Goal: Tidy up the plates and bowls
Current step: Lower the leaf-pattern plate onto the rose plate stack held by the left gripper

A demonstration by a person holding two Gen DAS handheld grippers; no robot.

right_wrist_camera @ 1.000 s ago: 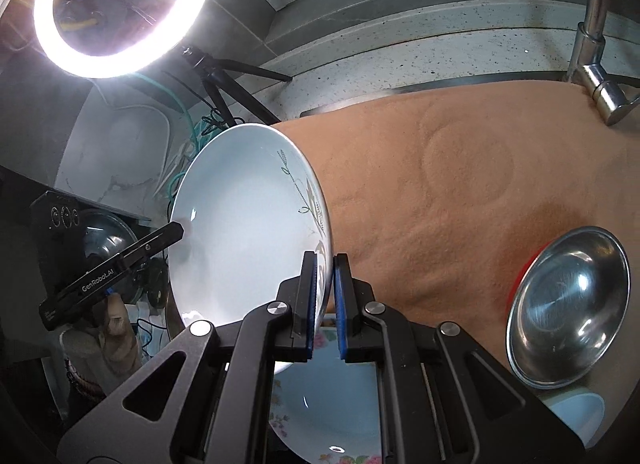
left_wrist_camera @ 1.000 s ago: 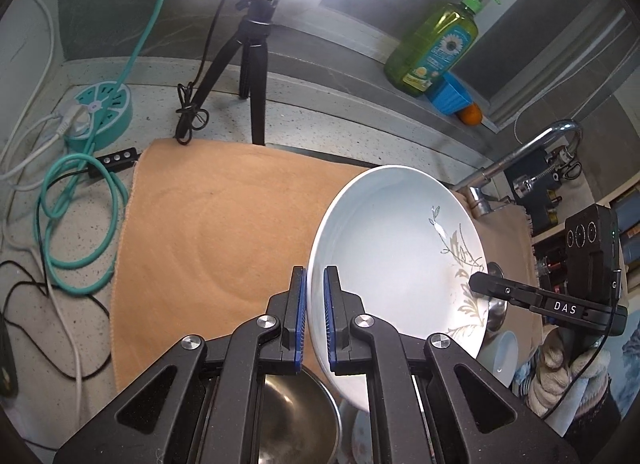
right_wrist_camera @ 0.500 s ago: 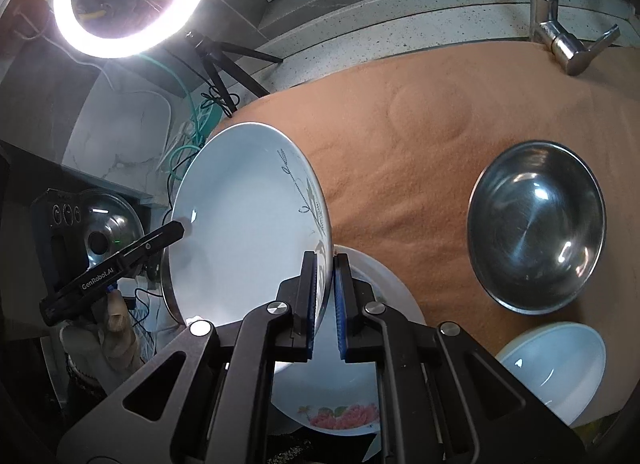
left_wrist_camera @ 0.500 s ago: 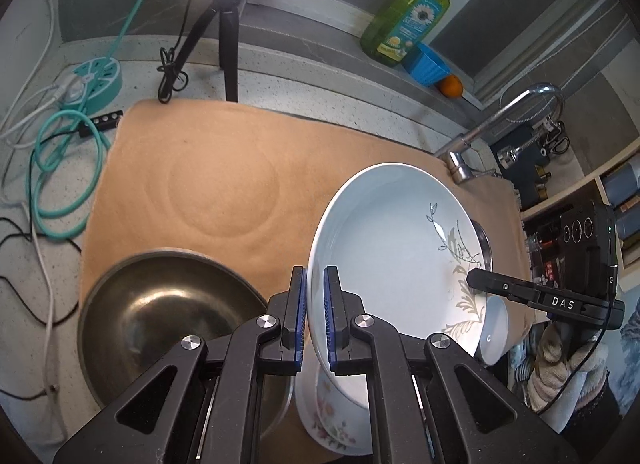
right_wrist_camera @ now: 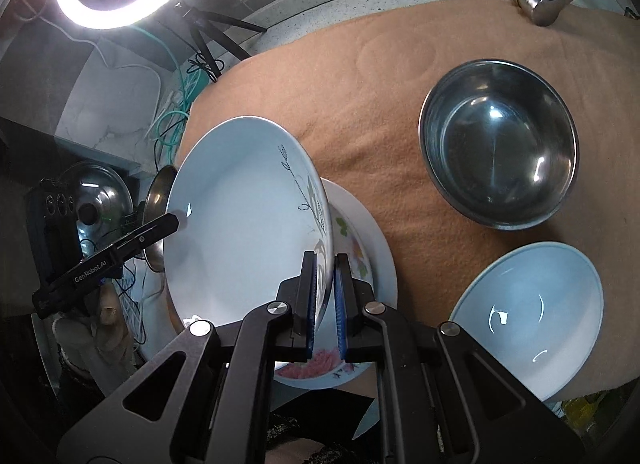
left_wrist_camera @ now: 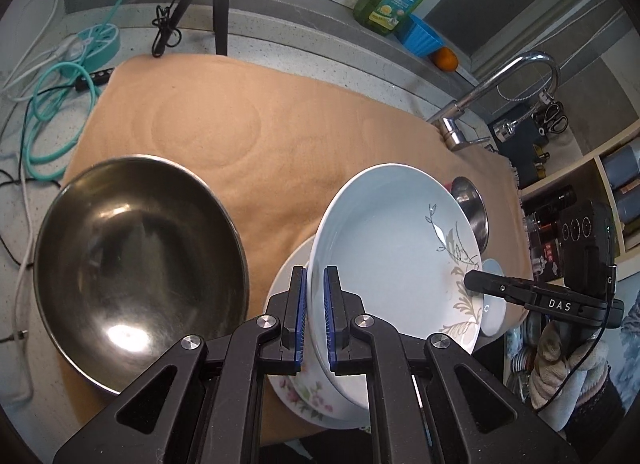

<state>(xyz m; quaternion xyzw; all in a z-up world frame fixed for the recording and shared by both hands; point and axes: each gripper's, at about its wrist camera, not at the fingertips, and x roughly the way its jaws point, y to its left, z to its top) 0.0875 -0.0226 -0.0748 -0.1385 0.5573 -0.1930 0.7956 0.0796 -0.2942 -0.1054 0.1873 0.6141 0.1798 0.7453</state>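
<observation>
Your work surface is the orange mat (left_wrist_camera: 280, 135), which covers the counter up to the faucet (left_wrist_camera: 496, 91). On it, the large steel bowl (left_wrist_camera: 136, 272) sits at your left, a smaller steel bowl (right_wrist_camera: 500, 143) sits toward the far right, and a pale blue bowl (right_wrist_camera: 528, 316) lies near your right edge.

Between them lies the floral plate (right_wrist_camera: 360, 248), flat on the mat and directly below what you carry. That is the white plate with the grey leaf print (left_wrist_camera: 392, 248), held tilted up on edge above the floral one, its hollow face turned toward the right hand's side.

You hold it from both sides. Your left gripper (left_wrist_camera: 316, 320) is clenched on the near rim, the blue pads pinching the edge; your right gripper (right_wrist_camera: 326, 304) is clamped the same way on the opposite rim. Neither hand is nearer: the plate spans the gap between them.

The move to come likely turns on one relation: the floral plate lies straight beneath the held plate's lower edge. You would need to tip the rim flat and level before lowering, so the two nest centred rather than meeting edge-on.
</observation>
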